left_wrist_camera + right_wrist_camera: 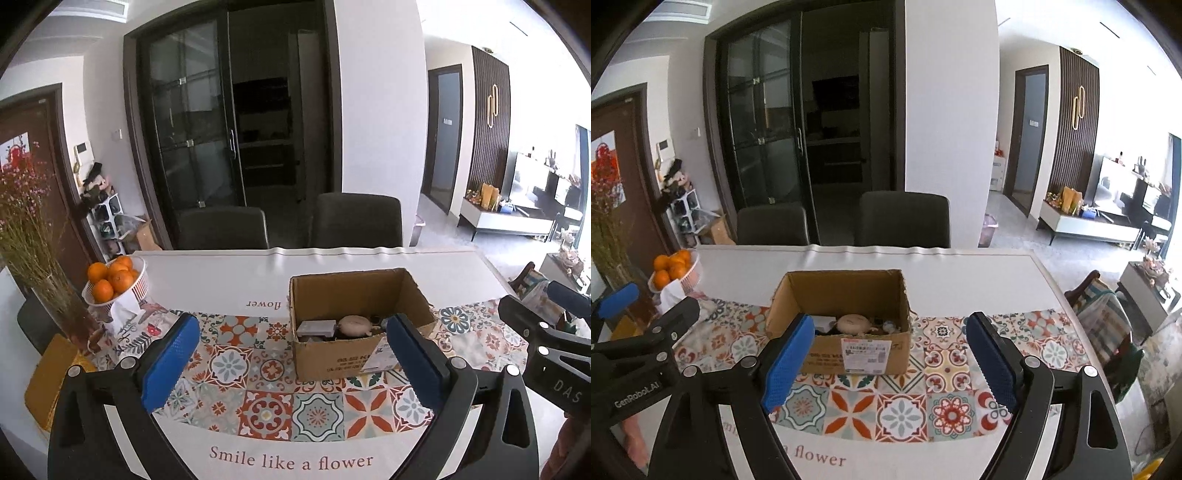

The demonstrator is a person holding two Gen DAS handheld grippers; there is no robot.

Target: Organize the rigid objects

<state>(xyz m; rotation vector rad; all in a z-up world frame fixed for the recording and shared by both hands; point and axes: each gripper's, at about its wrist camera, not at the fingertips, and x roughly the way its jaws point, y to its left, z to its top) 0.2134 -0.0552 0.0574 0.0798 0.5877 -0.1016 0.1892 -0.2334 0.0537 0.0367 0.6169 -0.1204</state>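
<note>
Two grippers hang above the table, and both are empty. Going from the left side: a glass vase [64,314] with dried flowers stands at the table's left edge, and just beside it a white basket [138,284] full of oranges [110,278] sits on a stand. These look like part of the room, not part of the job.

Next comes the left gripper [291,360]. Its blue pads [168,363] stand wide apart and nothing is between them; only the patterned table mat [266,410] shows in the gap.

Behind the gap, near the middle of the table [221,277], is the cardboard box [332,360], open at the top. Inside it lie several small things: a round beige object [354,325], a pale flat piece [314,328] at its left, and some dark items that I cannot identify. They are all down on the bottom of the box, below its rim.

Further right is the right gripper [890,362], also with jaws apart and holding nothing. The box sits behind its gap too, closer to the left pad.

As for progress, I see no loose objects left on the mat or on the white table surface around the box. So my judgement is that the collecting is done or nearly done, and both hands are free. What I cannot tell is whether more things wait outside the two views.
</note>
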